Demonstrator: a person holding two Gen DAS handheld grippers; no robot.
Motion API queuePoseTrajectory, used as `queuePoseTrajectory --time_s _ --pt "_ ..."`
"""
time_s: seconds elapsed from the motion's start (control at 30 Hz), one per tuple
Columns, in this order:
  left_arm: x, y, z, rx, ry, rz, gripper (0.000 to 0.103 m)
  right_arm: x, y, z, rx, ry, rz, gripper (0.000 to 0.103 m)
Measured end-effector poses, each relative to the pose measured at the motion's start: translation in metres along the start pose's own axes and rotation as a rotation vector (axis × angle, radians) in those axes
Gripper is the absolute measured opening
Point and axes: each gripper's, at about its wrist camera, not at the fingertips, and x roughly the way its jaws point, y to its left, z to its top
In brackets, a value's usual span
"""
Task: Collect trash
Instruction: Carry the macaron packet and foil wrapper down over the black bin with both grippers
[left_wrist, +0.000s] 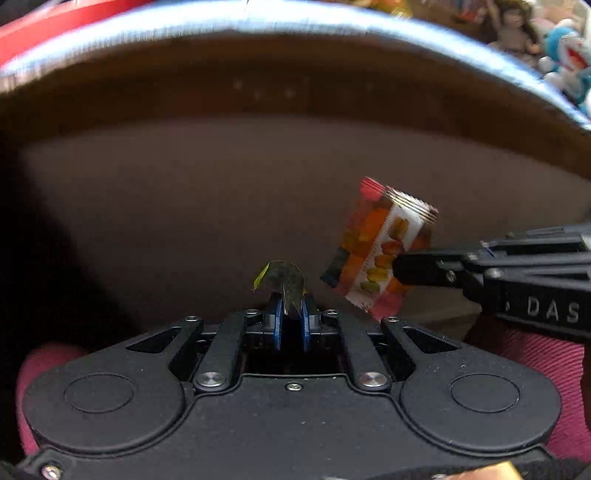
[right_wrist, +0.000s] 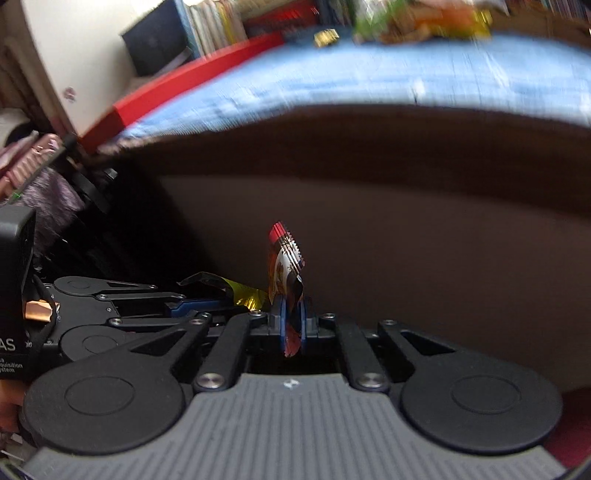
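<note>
My left gripper (left_wrist: 291, 308) is shut on a small dark wrapper with a yellow-green edge (left_wrist: 282, 282), which curls up out of the blue pads. My right gripper (right_wrist: 291, 314) is shut on a red, white and orange snack wrapper (right_wrist: 286, 262), seen edge-on in the right wrist view. The left wrist view shows that same snack wrapper (left_wrist: 380, 251) broadside at the right, pinched by the right gripper's black fingers (left_wrist: 424, 267). In the right wrist view the left gripper (right_wrist: 207, 304) lies at the left with its dark and gold wrapper (right_wrist: 240, 293). Both grippers hang in front of a brown cardboard wall (left_wrist: 258, 192).
A table edge with a blue cloth (right_wrist: 351, 85) runs above the brown wall, with a red strip (right_wrist: 192, 81) at its left. Snack packets (right_wrist: 424, 22) lie on the cloth. Books (right_wrist: 214, 26) stand behind. Plush toys (left_wrist: 565, 55) sit at the upper right. Magenta fabric (left_wrist: 535, 354) lies below.
</note>
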Motion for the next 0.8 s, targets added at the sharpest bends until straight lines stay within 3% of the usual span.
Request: queuePoseTrajectory --time_s 0.4,0.8 --pt "0.066 0.008 -0.019 -0.052 0.213 0.045 0.010 0.053 -0.034 -0.037 0.166 0.174 -0.031 0.011" --pt "0.100 0.001 -0.020 -0.053 0.290 0.094 0.013 0.077 -0.040 -0.046 0.207 0.219 -0.060 0.012"
